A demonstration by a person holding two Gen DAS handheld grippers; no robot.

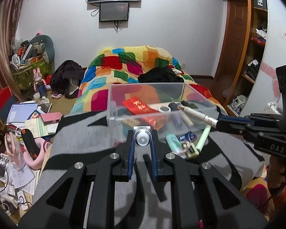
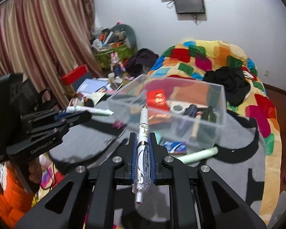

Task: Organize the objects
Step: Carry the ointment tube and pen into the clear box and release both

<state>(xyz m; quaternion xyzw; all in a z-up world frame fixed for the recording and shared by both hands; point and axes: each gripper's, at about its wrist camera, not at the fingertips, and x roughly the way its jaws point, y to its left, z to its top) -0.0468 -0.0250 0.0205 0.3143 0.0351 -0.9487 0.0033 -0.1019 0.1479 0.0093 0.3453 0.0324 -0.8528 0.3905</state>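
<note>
In the left wrist view, the left tool [image 1: 142, 141] pinches a small white tube [image 1: 143, 137] end-on above the grey blanket [image 1: 82, 133], just before the clear plastic box [image 1: 152, 103] on the bed. In the right wrist view, the right tool [image 2: 144, 143] is pressed together on a white gel pen [image 2: 143, 145], its tip toward the box, with a pale green tube [image 2: 198, 155] on the blanket beside.

Clear glossy plastic box [image 1: 112, 103] mid-frame; matt grey cloth blanket [image 1: 82, 133] beneath; glossy red paper envelope [image 1: 141, 106] inside; shiny transparent plastic pen [image 2: 143, 148]; polished wooden shelf [image 1: 246, 38] upper right
</note>
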